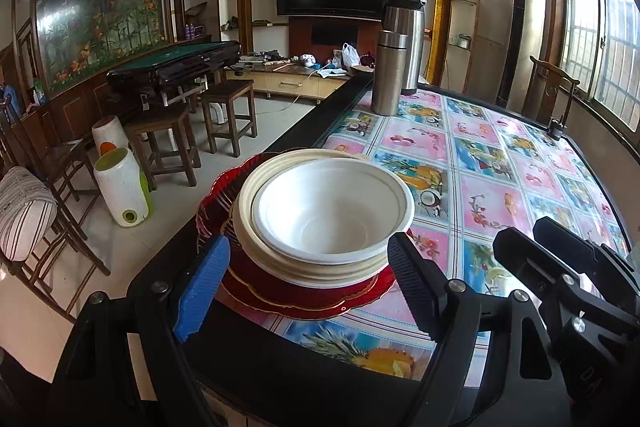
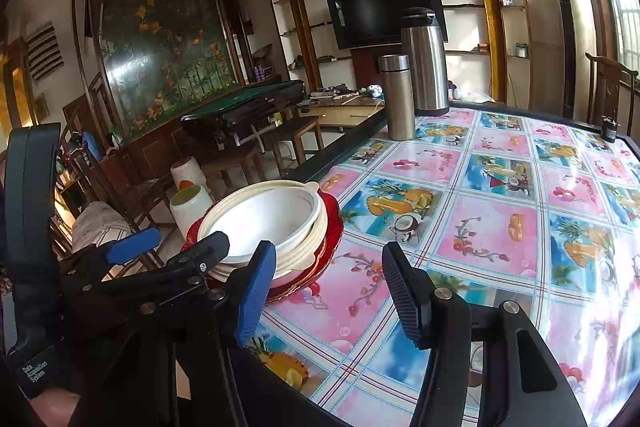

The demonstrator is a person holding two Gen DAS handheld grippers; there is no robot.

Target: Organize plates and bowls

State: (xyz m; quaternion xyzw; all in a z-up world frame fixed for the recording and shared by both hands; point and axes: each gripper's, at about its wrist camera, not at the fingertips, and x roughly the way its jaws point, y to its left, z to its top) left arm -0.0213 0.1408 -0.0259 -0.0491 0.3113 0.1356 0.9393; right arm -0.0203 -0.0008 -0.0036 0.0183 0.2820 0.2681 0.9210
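Near the table's left edge, toward its near corner: white bowls (image 1: 332, 215) nested in a stack, seated on red plates (image 1: 304, 291) with gold-trimmed scalloped rims, the plates reaching just over the dark border of the table (image 1: 500, 195). Covering the tabletop: a glossy cloth of pink and blue squares printed with fruit; no words legible on it.

Left gripper (image 1: 308, 279): spread wide, one blue pad and one black ribbed pad flanking the near side of the stack, gripping nothing; contact with the plates cannot be told. Right gripper (image 2: 328, 291): likewise spread, empty, above bare cloth just beside the stack, apart from it.

Printed in white on the left gripper's handle, seen from the right wrist view: "Data Acquisition System".

At the far left corner of the table: a slim steel flask (image 2: 396, 99) in front of a taller steel thermos jug (image 2: 426, 63), close together, both upright, no brand readable. At the far right edge: a small dark clamp-like object (image 2: 610, 129), too small to identify.
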